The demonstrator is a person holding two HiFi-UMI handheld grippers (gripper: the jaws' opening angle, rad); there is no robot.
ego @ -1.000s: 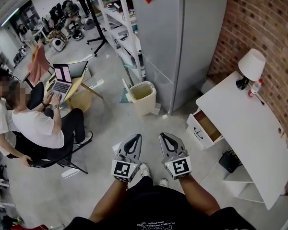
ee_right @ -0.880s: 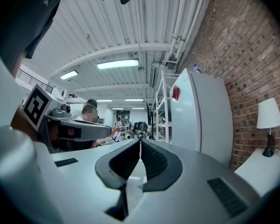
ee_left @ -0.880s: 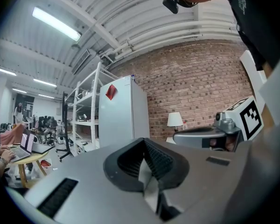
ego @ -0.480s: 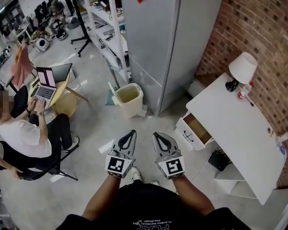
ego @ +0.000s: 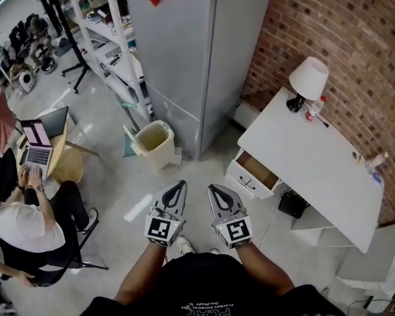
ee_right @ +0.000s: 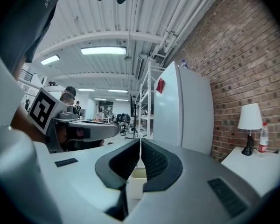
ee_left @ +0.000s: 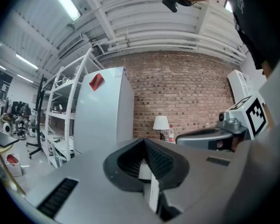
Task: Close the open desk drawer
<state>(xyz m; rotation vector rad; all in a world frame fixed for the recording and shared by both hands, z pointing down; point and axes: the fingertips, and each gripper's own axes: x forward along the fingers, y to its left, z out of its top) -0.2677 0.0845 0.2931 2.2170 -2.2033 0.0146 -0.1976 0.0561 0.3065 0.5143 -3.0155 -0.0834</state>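
The white desk [ego: 319, 160] stands against the brick wall at the right. Its white drawer [ego: 253, 175] is pulled out toward the floor, wooden inside showing, dark handle on its front. Both grippers are held level in front of me, side by side above the floor and left of the drawer, touching nothing. My left gripper [ego: 178, 185] is shut with nothing between its jaws, which meet in the left gripper view [ee_left: 145, 143]. My right gripper [ego: 214, 189] is likewise shut and empty [ee_right: 140, 144]. The drawer is hidden in both gripper views.
A lamp [ego: 307, 81] and a bottle [ego: 313, 108] stand on the desk's far end. A tall grey fridge [ego: 184, 51] and a cream bin [ego: 151, 140] are ahead, white shelving [ego: 99, 25] behind. A seated person [ego: 26, 222] with a laptop [ego: 36, 140] is at left. A black box [ego: 291, 204] sits under the desk.
The head view has swung right: desk and drawer have slid leftward and closer to the grippers, the seated people toward the left edge. Both grippers stayed shut and side by side.
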